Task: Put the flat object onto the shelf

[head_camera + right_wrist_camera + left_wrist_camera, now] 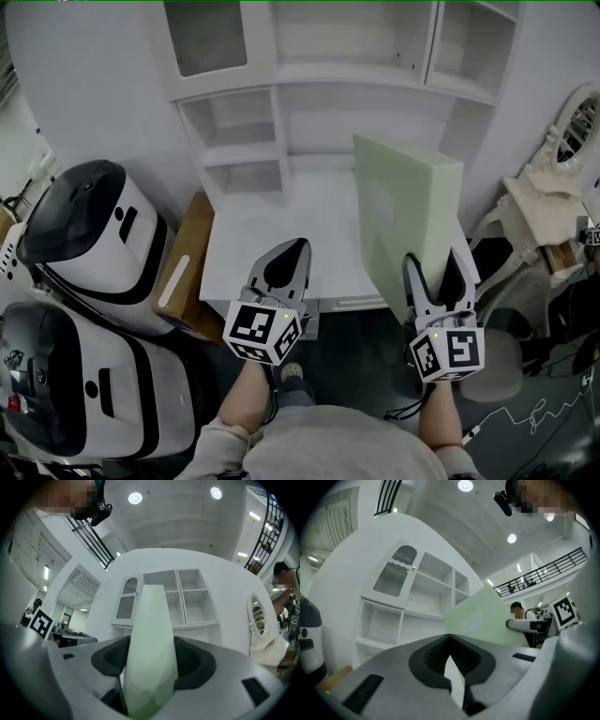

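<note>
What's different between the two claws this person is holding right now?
The right claw is clamped on the edge of the pale green board, which stands upright; the left claw holds nothing. The right claw's jaws stand apart by the board's thickness, while the left claw's jaws meet at their tips. Both claws point toward the white shelf unit.

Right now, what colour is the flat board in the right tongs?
Pale green board; head view shows it best.
</note>
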The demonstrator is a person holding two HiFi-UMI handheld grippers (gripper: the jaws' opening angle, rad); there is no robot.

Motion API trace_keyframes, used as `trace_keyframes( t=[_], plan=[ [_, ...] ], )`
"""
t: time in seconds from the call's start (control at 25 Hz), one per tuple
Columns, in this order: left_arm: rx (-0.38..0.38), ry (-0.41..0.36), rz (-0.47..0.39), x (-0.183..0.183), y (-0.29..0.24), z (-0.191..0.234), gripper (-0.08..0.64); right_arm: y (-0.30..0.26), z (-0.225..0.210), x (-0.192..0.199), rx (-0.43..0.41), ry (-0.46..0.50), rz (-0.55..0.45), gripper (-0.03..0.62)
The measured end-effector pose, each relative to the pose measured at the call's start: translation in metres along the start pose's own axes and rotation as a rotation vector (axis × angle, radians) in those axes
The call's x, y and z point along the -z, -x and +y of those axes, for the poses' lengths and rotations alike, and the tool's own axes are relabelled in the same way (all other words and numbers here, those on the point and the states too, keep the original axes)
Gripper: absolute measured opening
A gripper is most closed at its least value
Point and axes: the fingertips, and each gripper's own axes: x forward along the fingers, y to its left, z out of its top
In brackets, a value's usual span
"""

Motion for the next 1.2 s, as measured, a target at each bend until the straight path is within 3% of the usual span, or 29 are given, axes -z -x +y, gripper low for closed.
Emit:
trace_keyframes(
  t=[0.4, 0.72, 0.88, 1.2],
  plan=[
    [0.095, 0.006, 0.007, -0.001, -0.050, 0.056, 0.014, -0.060, 0.007, 0.004, 0.095, 0.035, -0.005, 0.288],
    [0.160, 0.007, 0.015, 0.002, -0.076, 0.096, 0.014, -0.099, 0.023, -0.001, 0.145, 0.127, -0.015, 0.288],
    [0.188, 0.009, 0.013, 0.001, -0.085, 0.112, 0.015, -0.116, 0.031, -0.013, 0.147, 0.231, -0.023, 0.288],
    [0.233, 0.013, 0.009, 0.001, -0.096, 0.136, 0.015, -0.148, 0.048, -0.061, 0.165, 0.550, -0.083, 0.288]
  ],
)
